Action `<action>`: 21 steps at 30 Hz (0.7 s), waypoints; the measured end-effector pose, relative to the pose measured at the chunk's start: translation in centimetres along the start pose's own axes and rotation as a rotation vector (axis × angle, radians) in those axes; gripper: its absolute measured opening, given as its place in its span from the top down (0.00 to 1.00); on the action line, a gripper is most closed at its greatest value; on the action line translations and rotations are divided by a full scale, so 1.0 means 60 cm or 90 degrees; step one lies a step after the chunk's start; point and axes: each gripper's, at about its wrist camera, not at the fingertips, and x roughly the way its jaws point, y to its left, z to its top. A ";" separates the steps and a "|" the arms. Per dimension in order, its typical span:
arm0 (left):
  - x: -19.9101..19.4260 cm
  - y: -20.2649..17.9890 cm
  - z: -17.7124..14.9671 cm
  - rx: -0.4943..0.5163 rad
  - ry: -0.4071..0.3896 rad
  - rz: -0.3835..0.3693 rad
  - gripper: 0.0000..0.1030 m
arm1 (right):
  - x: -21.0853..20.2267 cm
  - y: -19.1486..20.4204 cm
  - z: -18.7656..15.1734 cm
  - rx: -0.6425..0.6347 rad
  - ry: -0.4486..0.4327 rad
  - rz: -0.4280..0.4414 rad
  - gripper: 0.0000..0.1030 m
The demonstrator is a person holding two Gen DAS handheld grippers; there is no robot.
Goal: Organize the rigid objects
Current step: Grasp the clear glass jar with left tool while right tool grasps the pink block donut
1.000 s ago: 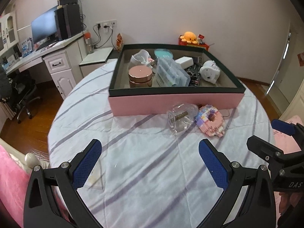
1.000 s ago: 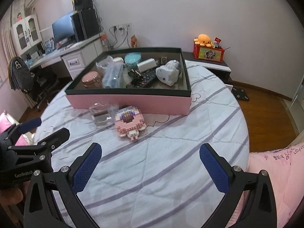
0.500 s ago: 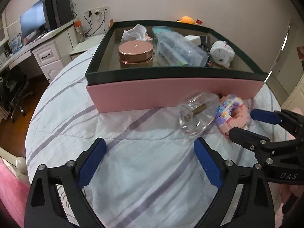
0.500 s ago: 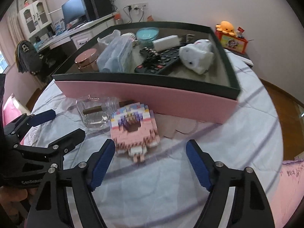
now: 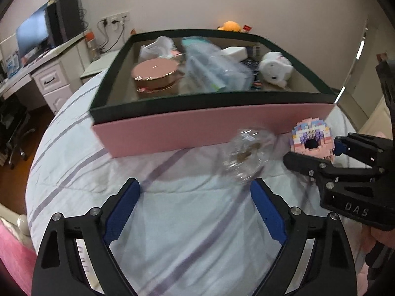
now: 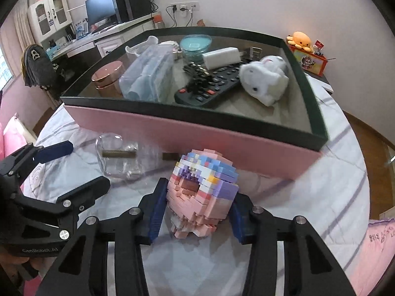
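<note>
Pink brick model point(image 6: 202, 192) between closing right tool point(image 6: 196, 212), seemingly touching

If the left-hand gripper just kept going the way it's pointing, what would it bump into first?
Probably the striped white tablecloth between its open fingers. The clear glass bottle lies just beyond its right fingertip, and the pink box farther on; depth is hard to judge.

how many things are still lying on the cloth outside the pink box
2: the clear glass bottle in front of the box's pink wall, and the pastel block model beside it, between the right claw's closing pads. None seems hidden.
</note>
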 end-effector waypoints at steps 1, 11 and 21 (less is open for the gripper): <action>0.001 -0.006 0.004 0.002 -0.001 -0.004 0.10 | -0.004 -0.004 -0.003 0.004 -0.002 0.000 0.55; 0.041 -0.040 0.041 -0.009 0.013 -0.058 0.31 | -0.024 -0.036 -0.013 0.030 -0.009 -0.020 0.56; 0.027 -0.030 0.033 -0.036 -0.003 -0.129 0.58 | -0.024 -0.031 -0.011 0.032 -0.011 -0.014 0.56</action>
